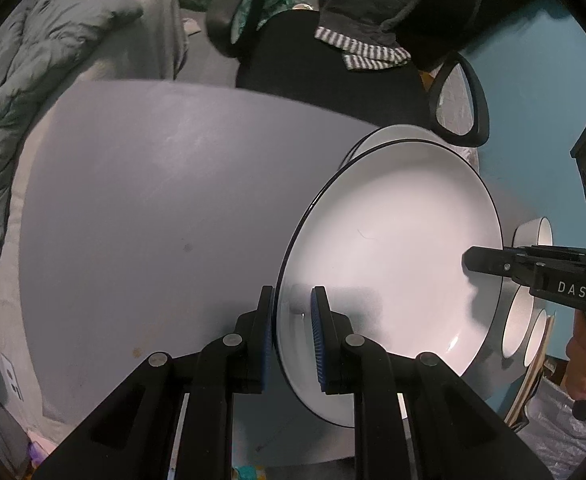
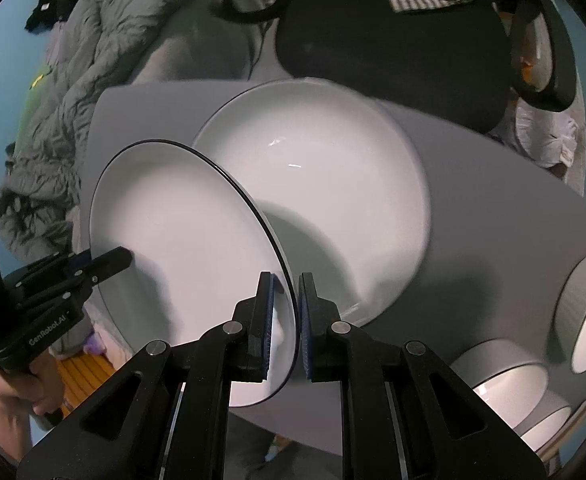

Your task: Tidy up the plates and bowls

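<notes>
Both jaws pinch opposite rims of the plate (image 2: 181, 248), held tilted above the table (image 1: 153, 200) — I should keep it level over the second plate (image 2: 333, 184), left gripper (image 1: 291, 336) and right gripper (image 2: 285, 328) moving together — bowls (image 2: 505, 376) near.

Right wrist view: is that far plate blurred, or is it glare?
Right wrist view: the far white plate has a smeared, blurred rim plus small glints; the held black-rimmed white plate stays sharp. Left wrist view: that plate is crisp, edges bowed by fisheye.

dim indoor light, fisheye warp w/ dark corners, glare on plate (image 2: 313, 160), slight blur
</notes>
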Tool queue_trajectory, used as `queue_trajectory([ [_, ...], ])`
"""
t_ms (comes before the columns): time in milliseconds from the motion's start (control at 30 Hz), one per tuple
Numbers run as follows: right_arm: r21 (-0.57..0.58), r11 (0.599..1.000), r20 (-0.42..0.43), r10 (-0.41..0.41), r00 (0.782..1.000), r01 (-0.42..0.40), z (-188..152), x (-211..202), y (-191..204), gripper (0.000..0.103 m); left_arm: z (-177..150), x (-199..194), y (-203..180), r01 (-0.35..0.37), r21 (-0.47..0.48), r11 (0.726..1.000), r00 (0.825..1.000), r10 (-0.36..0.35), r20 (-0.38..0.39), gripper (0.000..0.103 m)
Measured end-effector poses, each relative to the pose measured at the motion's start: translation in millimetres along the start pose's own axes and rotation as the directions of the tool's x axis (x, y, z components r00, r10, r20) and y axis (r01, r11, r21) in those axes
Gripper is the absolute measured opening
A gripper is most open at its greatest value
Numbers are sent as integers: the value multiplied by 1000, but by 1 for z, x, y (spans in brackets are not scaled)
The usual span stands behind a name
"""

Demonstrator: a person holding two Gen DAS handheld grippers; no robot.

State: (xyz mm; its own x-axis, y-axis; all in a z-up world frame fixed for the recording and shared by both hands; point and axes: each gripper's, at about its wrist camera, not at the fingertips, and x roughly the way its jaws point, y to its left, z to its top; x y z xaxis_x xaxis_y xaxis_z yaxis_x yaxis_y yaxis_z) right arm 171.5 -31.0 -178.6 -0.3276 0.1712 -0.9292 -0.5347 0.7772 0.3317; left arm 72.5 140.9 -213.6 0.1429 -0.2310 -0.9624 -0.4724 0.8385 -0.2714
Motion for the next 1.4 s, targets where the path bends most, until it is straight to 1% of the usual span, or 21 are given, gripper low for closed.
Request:
queue_trajectory([
  [167, 24, 1000, -2, 4, 1000, -4, 15, 1, -20, 13, 16, 10, -17, -16, 31, 999, 1000, 17, -12, 16],
  [267, 39, 999, -19, 16, 1000, -16, 22, 0, -39, 14, 23, 19, -21, -20, 34, 999, 999, 22, -34, 16],
  [367, 41, 999, -32, 9, 999, -8, 25, 3, -49, 14, 30, 27, -28, -31, 45, 999, 998, 34, -51, 17],
  [667, 57, 998, -51, 9, 999, -7, 32, 7, -61, 15, 36, 36, -35, -48, 59, 997, 996, 52, -71, 17],
  [967, 60, 998, -77, -5, 997, 9, 37, 10, -60, 16, 35, 37, -40, -57, 79, 995, 995, 63, -77, 18],
  [1067, 77, 997, -92, 5, 996, 2, 38, 11, -60, 25, 35, 38, -44, -68, 101, 993, 994, 76, -74, 23],
  [1100, 84, 996, -96, 11, 995, -3, 39, 10, -60, 27, 35, 39, -46, -72, 108, 991, 994, 80, -74, 26],
  [1167, 94, 996, -107, 16, 994, -6, 39, 10, -59, 32, 34, 39, -47, -78, 118, 990, 993, 87, -74, 28],
  [1233, 117, 993, -117, 26, 993, -12, 40, 10, -60, 36, 33, 39, -47, -88, 128, 988, 992, 98, -73, 31],
  [1267, 127, 992, -124, 32, 992, -16, 40, 9, -61, 37, 33, 38, -47, -92, 131, 987, 992, 102, -74, 34],
  [1300, 138, 990, -135, 38, 990, -19, 40, 9, -62, 40, 32, 37, -47, -97, 135, 986, 991, 108, -73, 39],
  [1333, 147, 989, -143, 43, 989, -22, 40, 10, -62, 41, 31, 37, -47, -99, 136, 986, 991, 109, -71, 41],
  [1400, 170, 985, -161, 57, 985, -29, 39, 10, -63, 44, 30, 34, -46, -101, 136, 986, 992, 111, -67, 42],
])
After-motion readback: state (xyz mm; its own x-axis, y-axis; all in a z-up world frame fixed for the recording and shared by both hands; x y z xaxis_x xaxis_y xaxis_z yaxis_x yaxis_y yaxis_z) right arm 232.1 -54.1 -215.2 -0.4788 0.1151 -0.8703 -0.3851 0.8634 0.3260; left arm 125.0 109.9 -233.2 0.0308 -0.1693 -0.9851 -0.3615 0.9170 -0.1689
